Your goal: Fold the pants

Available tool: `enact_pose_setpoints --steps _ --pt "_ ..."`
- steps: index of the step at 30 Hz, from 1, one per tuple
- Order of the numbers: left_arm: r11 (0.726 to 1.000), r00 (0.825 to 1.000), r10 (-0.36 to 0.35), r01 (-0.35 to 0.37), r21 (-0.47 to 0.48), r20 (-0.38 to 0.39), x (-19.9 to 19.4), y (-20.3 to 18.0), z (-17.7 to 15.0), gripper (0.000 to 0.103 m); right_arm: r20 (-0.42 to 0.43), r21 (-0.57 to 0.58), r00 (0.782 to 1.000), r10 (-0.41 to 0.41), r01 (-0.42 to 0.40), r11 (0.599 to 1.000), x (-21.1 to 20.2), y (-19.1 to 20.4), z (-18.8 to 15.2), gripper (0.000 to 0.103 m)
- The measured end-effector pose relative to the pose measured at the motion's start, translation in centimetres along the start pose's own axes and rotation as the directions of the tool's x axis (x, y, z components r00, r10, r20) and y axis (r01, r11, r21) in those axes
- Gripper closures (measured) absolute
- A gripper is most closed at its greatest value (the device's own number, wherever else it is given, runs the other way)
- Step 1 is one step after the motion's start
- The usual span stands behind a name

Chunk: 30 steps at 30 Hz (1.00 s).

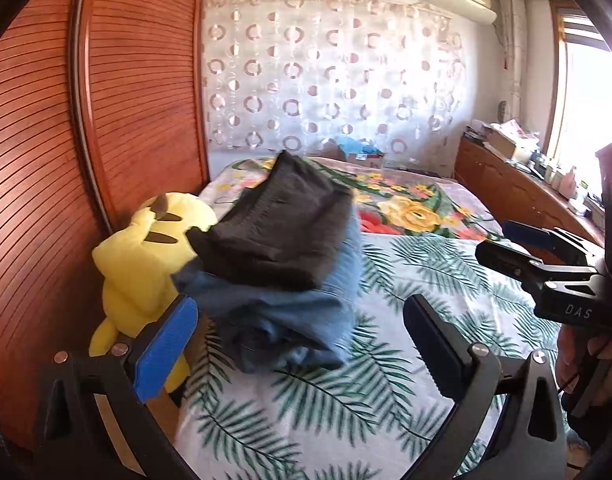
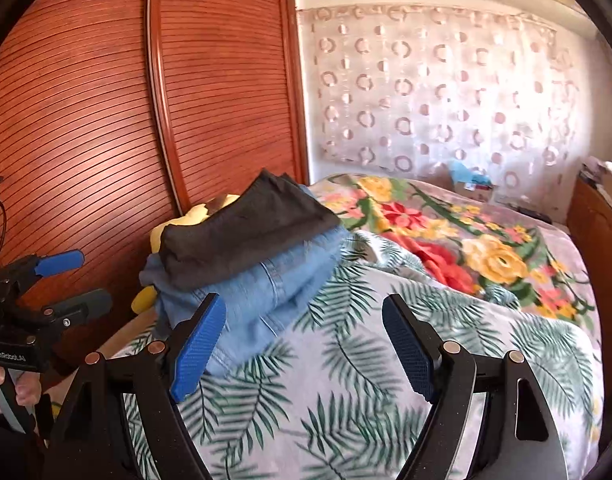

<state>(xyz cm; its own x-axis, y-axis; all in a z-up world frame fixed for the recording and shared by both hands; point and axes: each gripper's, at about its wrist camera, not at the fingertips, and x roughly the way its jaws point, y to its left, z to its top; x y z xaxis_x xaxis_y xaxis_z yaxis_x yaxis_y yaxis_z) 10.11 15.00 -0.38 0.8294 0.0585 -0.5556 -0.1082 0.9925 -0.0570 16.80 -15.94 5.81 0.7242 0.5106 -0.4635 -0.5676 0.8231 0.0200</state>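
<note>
Folded pants, dark charcoal (image 1: 273, 220) over blue denim (image 1: 289, 312), sit stacked on a bed spread with a palm-leaf printed blanket (image 1: 386, 360) and, farther back, a floral blanket (image 1: 418, 204). Reddish slatted wooden wardrobe doors (image 1: 105, 120) stand along the left, with a yellow plush toy (image 1: 137, 264) wedged between doors and stack. A circle-patterned sheer curtain (image 1: 330, 80) covers the far wall. Left tongs (image 1: 301, 344) and right tongs (image 2: 306, 348) both gape, released, nothing between them. Bare blanket lies right of the stack.
</note>
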Motion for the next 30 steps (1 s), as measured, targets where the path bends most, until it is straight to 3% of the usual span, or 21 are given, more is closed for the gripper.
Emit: enact_pose_setpoints --steps 7,17,30 --pt "0.998 0.998 -0.054 0.053 0.044 0.014 -2.0 -3.3 -0.6 0.000 0.033 0.033 0.997 -0.068 0.067 0.997 -6.4 1.0 -2.7 0.021" --pt "0.988 0.991 -0.128 0.126 0.086 0.025 -4.1 -7.8 -1.2 0.000 0.044 0.091 0.989 -0.139 0.135 0.987 -12.5 1.9 -5.9 0.020" --pt "0.972 0.979 -0.199 0.193 0.133 0.035 -5.8 -12.6 -1.5 0.000 0.072 0.185 0.957 -0.283 0.266 0.946 -17.1 2.1 -7.0 0.017"
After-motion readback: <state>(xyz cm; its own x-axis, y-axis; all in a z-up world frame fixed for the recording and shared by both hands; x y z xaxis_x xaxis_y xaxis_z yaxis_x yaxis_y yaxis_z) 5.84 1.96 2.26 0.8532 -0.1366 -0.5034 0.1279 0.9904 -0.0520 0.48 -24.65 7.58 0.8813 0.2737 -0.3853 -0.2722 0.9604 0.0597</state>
